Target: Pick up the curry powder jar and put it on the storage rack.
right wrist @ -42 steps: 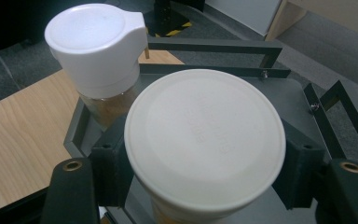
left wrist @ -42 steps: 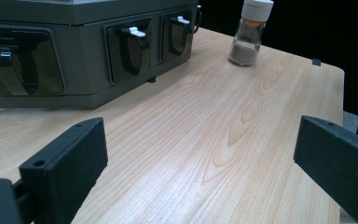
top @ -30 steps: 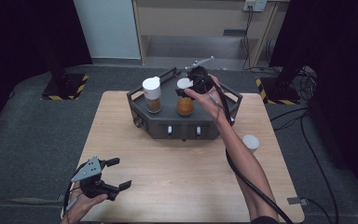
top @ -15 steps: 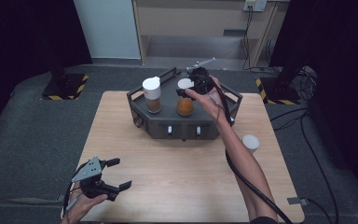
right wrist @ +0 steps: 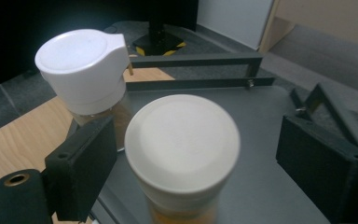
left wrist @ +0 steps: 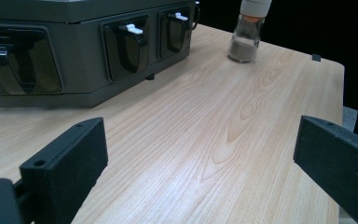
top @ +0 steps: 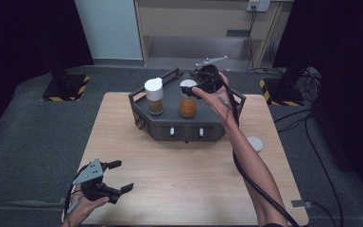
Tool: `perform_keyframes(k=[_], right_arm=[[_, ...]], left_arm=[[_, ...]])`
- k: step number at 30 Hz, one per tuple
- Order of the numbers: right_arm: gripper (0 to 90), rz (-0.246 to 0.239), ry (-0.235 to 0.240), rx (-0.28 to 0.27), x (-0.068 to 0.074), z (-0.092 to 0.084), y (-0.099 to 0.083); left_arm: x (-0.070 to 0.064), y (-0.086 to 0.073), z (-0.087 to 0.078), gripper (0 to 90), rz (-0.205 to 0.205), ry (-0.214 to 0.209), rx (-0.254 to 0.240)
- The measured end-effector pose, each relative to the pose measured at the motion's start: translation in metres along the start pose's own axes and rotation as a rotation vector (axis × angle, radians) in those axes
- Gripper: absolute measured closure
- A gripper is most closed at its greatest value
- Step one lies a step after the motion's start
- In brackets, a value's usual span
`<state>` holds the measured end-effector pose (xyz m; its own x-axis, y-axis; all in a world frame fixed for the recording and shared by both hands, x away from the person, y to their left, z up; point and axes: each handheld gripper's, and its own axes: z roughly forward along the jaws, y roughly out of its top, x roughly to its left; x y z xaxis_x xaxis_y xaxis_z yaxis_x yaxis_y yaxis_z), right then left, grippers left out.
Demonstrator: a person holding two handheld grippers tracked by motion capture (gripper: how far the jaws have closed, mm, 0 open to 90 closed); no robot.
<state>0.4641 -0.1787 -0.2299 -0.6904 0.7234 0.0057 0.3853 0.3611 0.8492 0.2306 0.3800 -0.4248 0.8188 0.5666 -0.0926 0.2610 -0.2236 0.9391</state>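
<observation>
A: We're looking at the orange spice jar (top: 187,105): clear glass, orange powder, flat round white lid. It's standing upright on top of the dark grey rack (top: 179,124) at the far side of the counter (top: 179,184), just beside a taller brown spice jar (top: 154,96).

B: Yep, and our right tongs (right wrist: 191,154) are reaching over it from behind, forearm stretching across the counter. The jaws have just been opening; the lid is sitting between them, pads off it.

A: Our left tongs (top: 116,177) are hovering wide apart near the counter's front left edge. Plenty of bare wood there, and one small jar (left wrist: 248,28) by the right edge.
</observation>
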Motion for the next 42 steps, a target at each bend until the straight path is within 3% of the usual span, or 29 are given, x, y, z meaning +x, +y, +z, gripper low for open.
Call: perform_keyframes(k=[10, 20, 35, 42], right_arm=[[12.3, -0.015, 0.029, -0.05, -0.005, -0.044, 0.004], [11.9, -0.055, 0.057, -0.066, -0.001, -0.082, -0.005], [11.9, -0.101, 0.116, -0.147, 0.015, -0.137, -0.054], [11.8, -0.103, 0.137, -0.16, 0.018, -0.151, -0.079]], left_arm=[[-0.001, 0.0, 0.0, 1.5, 0.001, 0.006, 0.0], [-0.001, 0.0, 0.0, 1.5, 0.0, 0.008, 0.002], [-0.001, 0.0, -0.001, 1.5, -0.006, 0.011, 0.0], [-0.001, 0.0, -0.001, 1.5, -0.006, 0.012, 0.001]])
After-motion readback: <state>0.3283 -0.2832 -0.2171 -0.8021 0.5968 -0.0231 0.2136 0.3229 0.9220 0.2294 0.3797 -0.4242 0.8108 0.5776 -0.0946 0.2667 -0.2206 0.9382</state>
